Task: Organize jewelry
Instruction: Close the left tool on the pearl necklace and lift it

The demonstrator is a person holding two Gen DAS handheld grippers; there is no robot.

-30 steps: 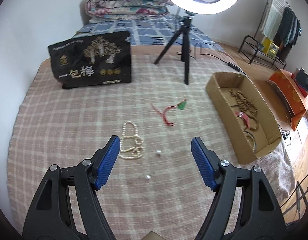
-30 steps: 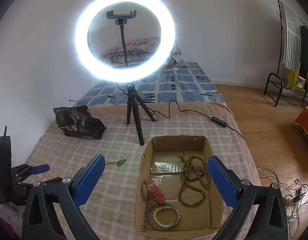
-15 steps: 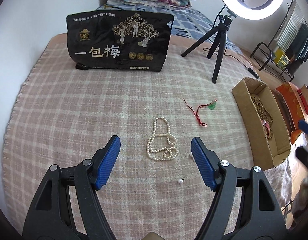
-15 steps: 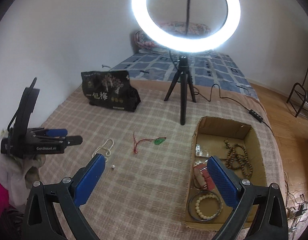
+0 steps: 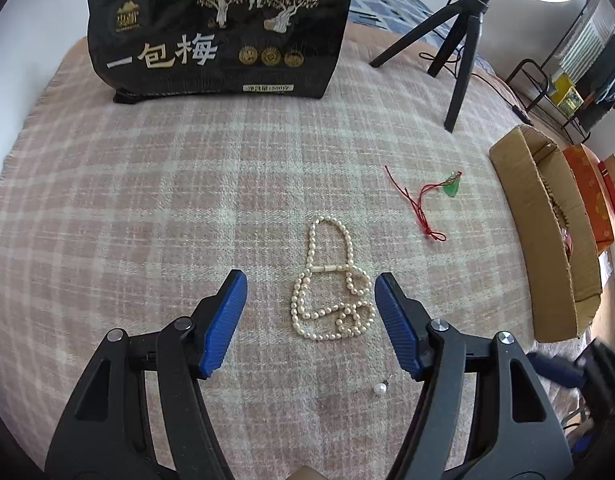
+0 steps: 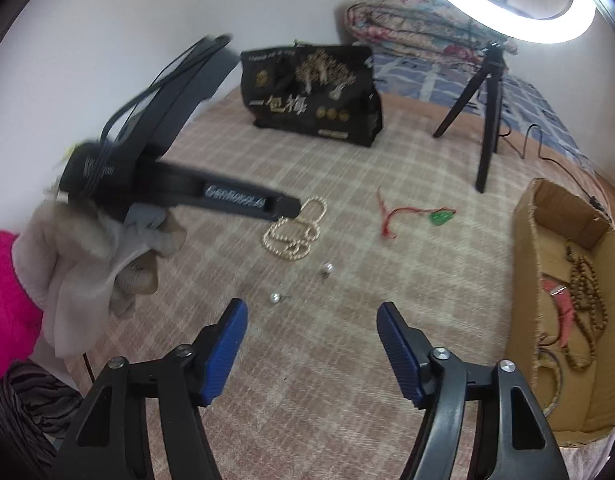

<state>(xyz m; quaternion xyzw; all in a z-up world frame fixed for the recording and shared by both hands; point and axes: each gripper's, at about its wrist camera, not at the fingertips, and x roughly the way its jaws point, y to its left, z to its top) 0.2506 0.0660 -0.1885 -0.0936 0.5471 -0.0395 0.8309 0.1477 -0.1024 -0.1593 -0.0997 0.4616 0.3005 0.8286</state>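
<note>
A pearl necklace (image 5: 327, 269) lies coiled on the checked blanket (image 5: 147, 200). My left gripper (image 5: 308, 280) hangs just over it with the jaws closing; the coil lies between the blue pads, which are not pressing on it. In the right wrist view the left gripper (image 6: 287, 210) covers part of the necklace (image 6: 285, 257). My right gripper (image 6: 310, 306) is also closing, with nothing between its pads. Two loose pearls (image 6: 327, 268) (image 6: 274, 298) lie just ahead of it. A red cord with a green pendant (image 5: 452, 188) lies to the right.
A cardboard box (image 6: 525, 264) at the right holds wooden beads (image 6: 587, 292) and a red strap. A black snack bag (image 5: 215, 32) and a ring-light tripod (image 5: 463, 40) stand at the back. A gloved hand (image 6: 87, 256) with a pink sleeve holds the left gripper.
Both grippers came down toward the blanket. The left closed in on the pearl necklace. The right swung left from the box toward the loose pearls, and its jaws narrowed.
</note>
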